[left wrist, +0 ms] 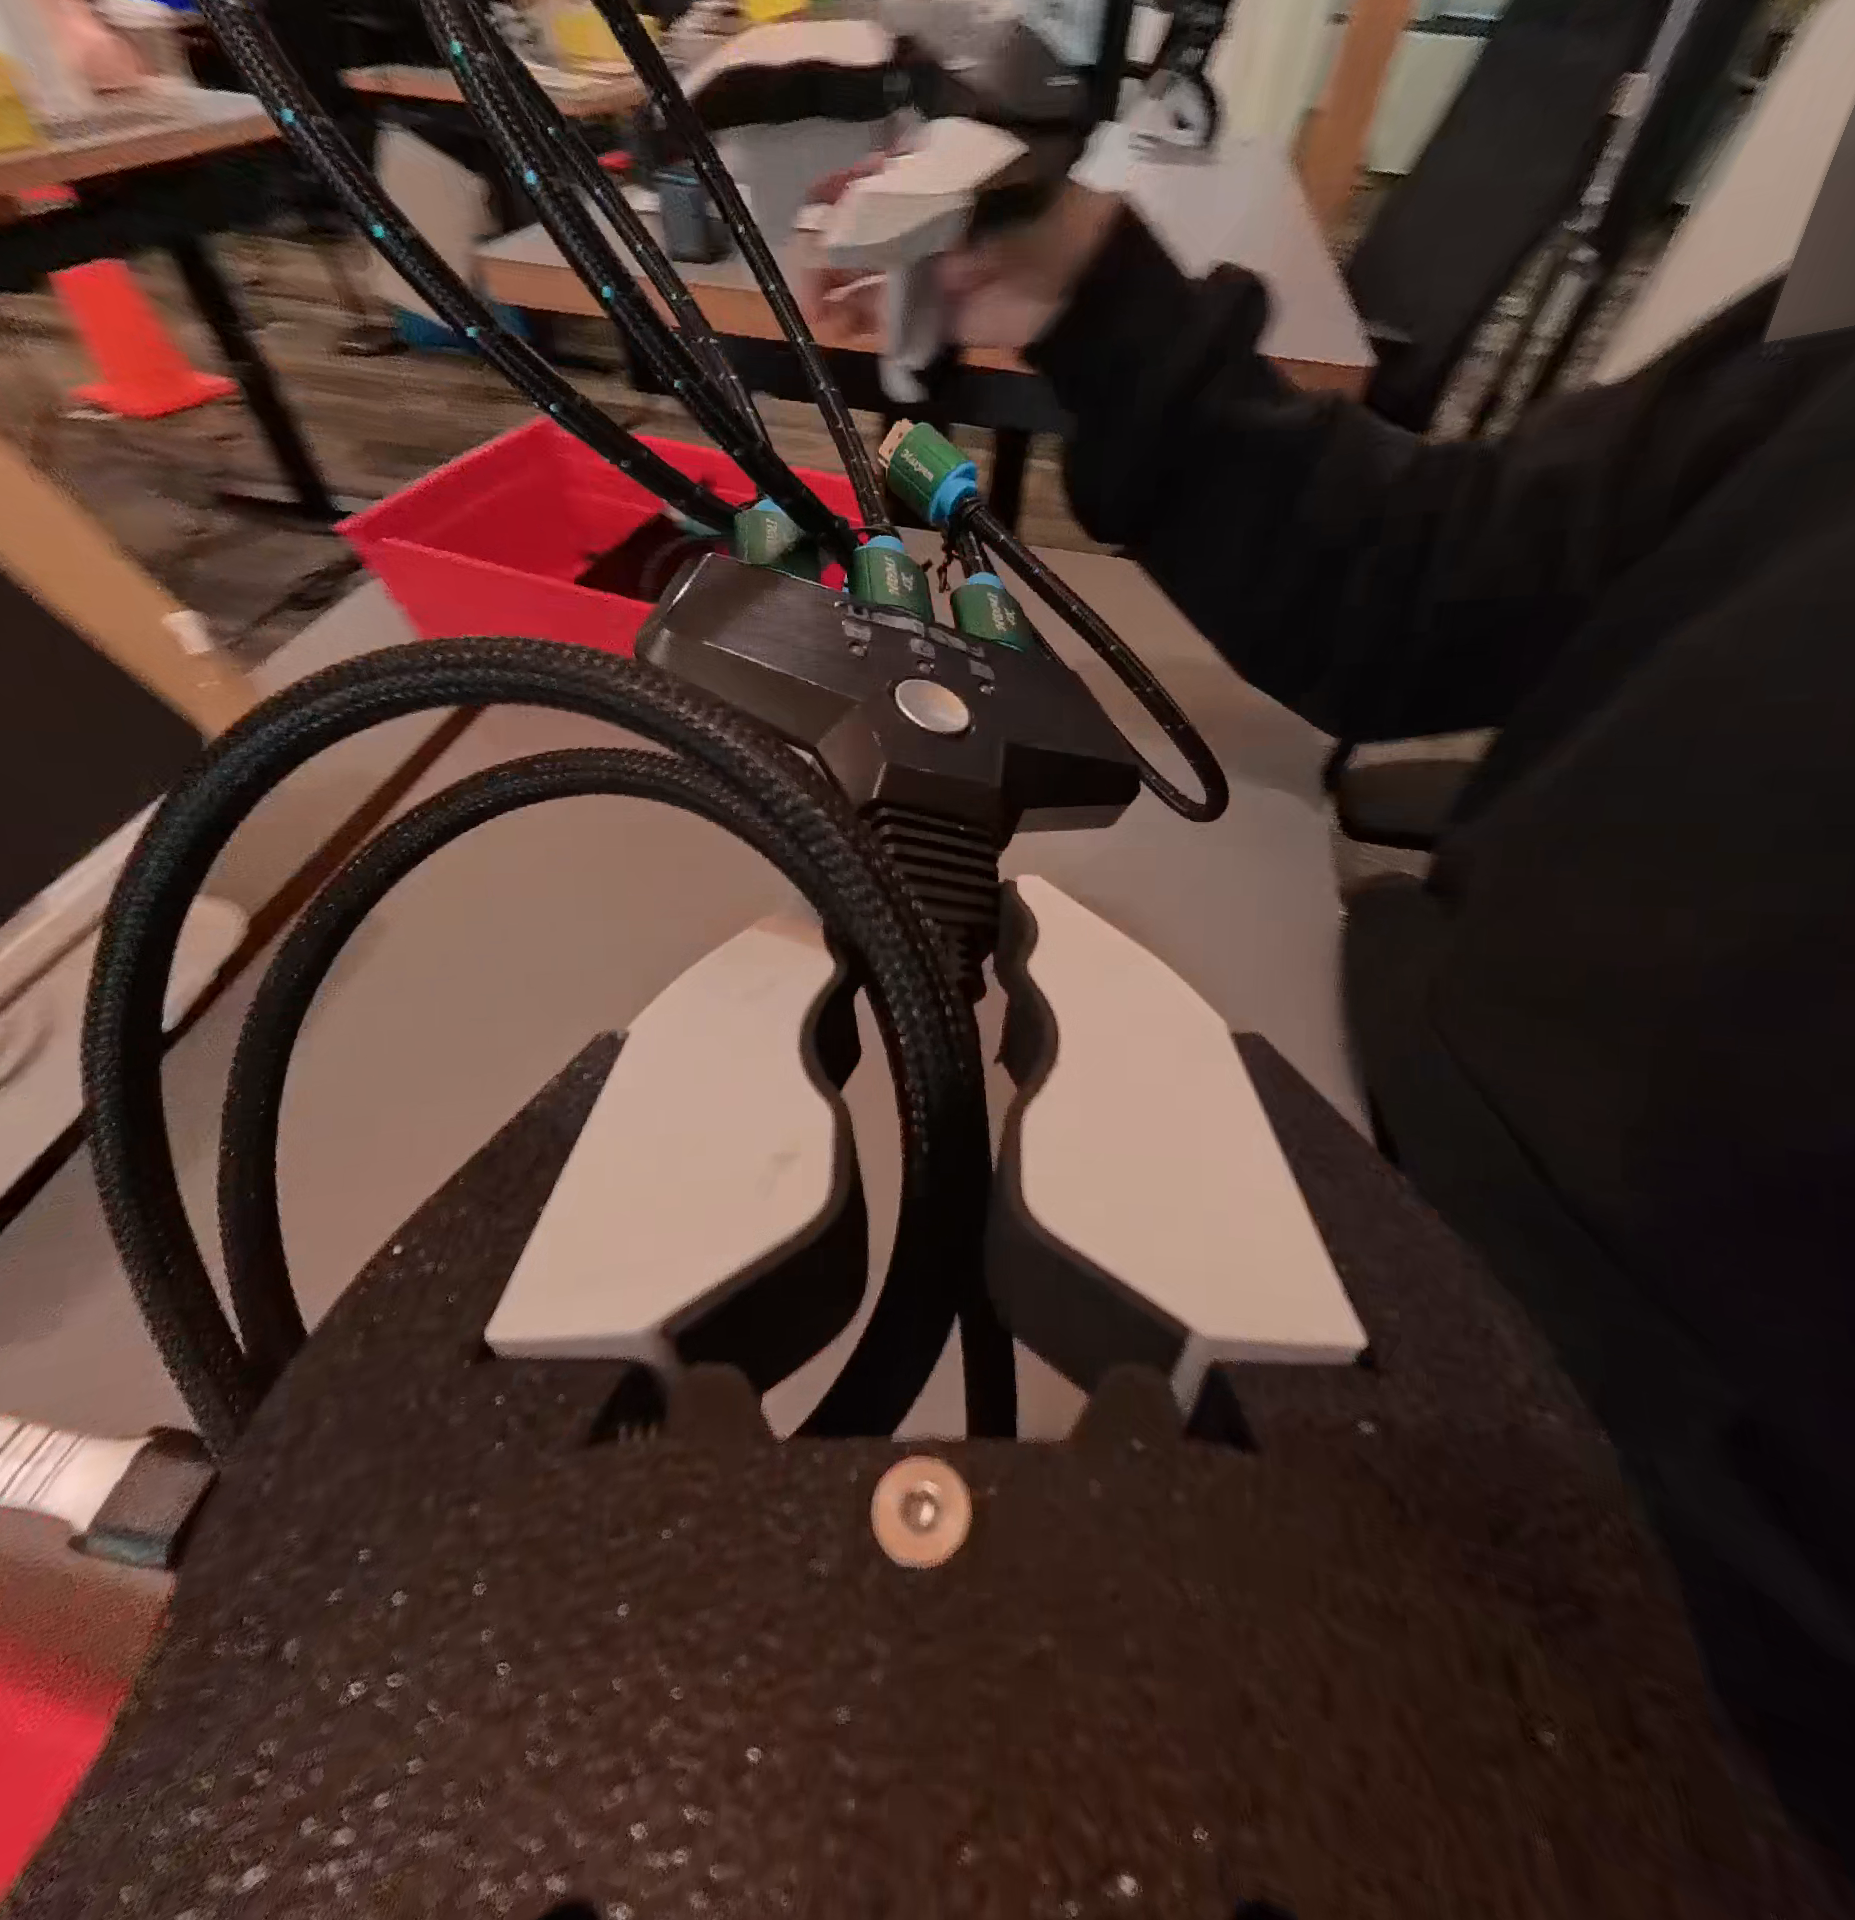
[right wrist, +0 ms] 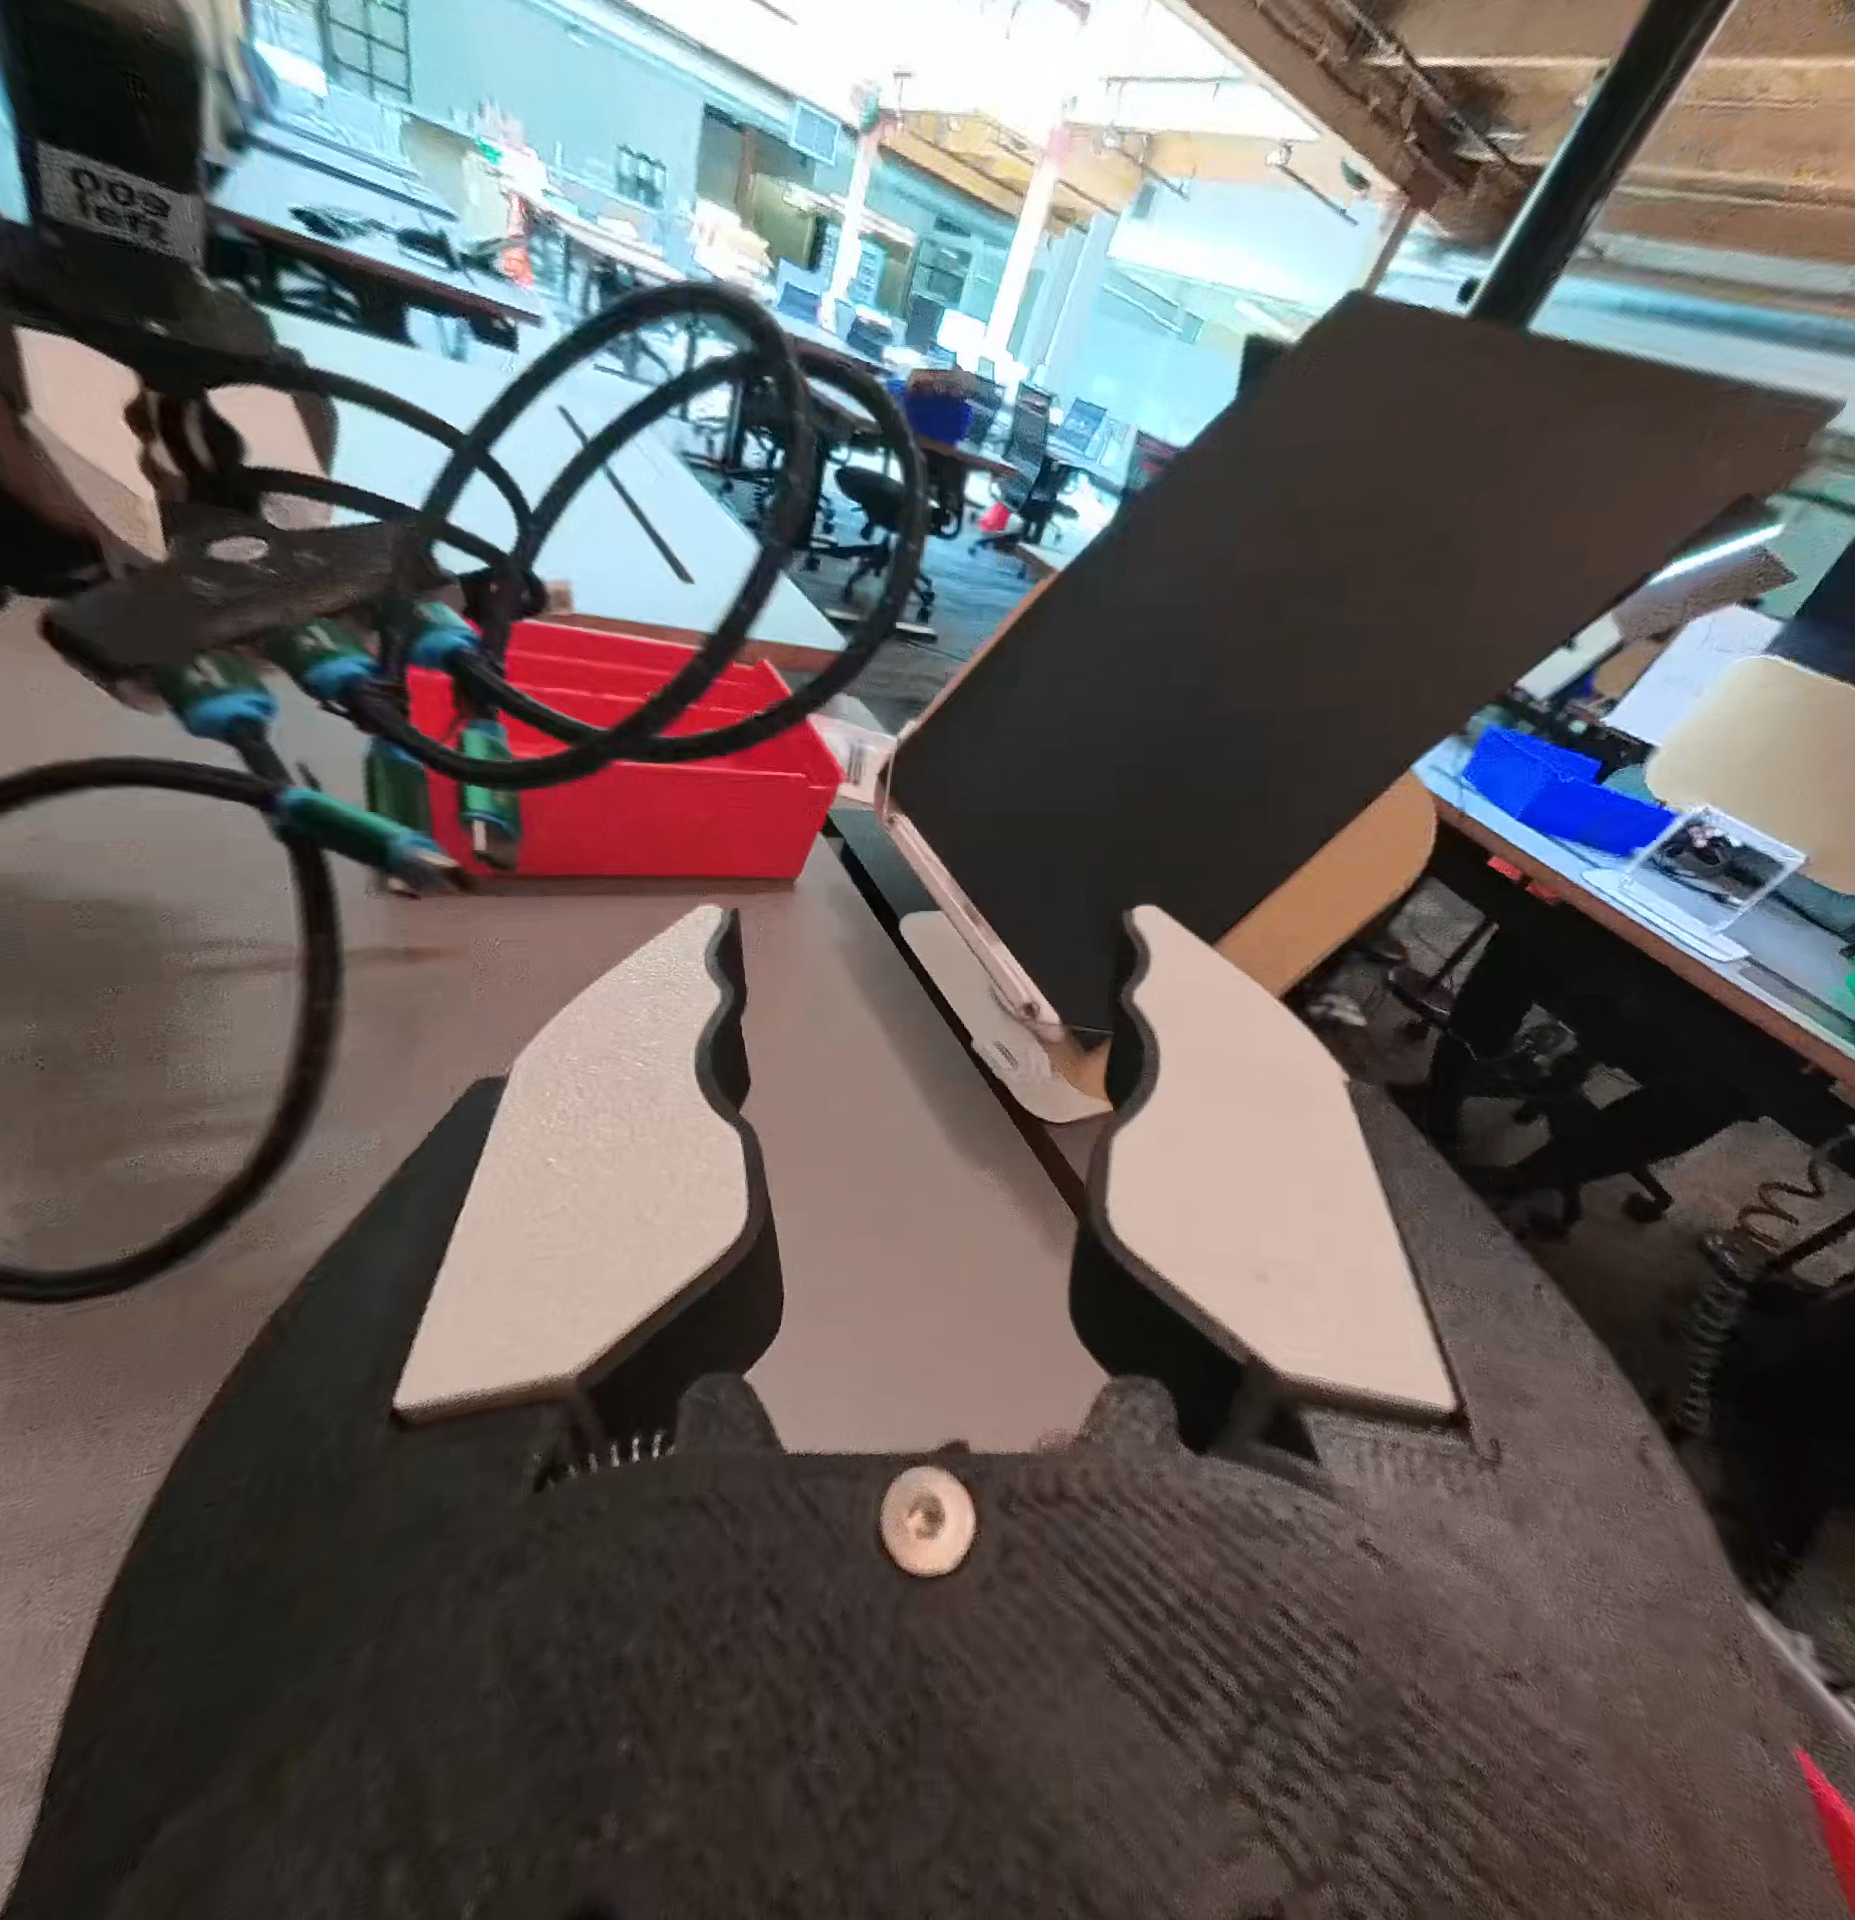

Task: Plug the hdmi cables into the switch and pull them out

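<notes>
Switch (left wrist: 881, 686): black metal box, round silver button, centre frame, raised off the tabletop.
HDMI cables (left wrist: 881, 582): black braided, green plugs; three seated, others dangling loose.

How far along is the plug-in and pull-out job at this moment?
Done: three green plugs sit in the switch.
In hand: the left gripper is shut on the switch's ribbed tail; the right gripper is open and empty.
Left: pulling them out. Loose plugs dangle below.

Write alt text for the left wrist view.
The left gripper is shut on the ribbed tail of a black metal HDMI switch, held above a grey table. Three green-and-blue HDMI plugs sit in its ports; a fourth plug hangs loose.
</notes>
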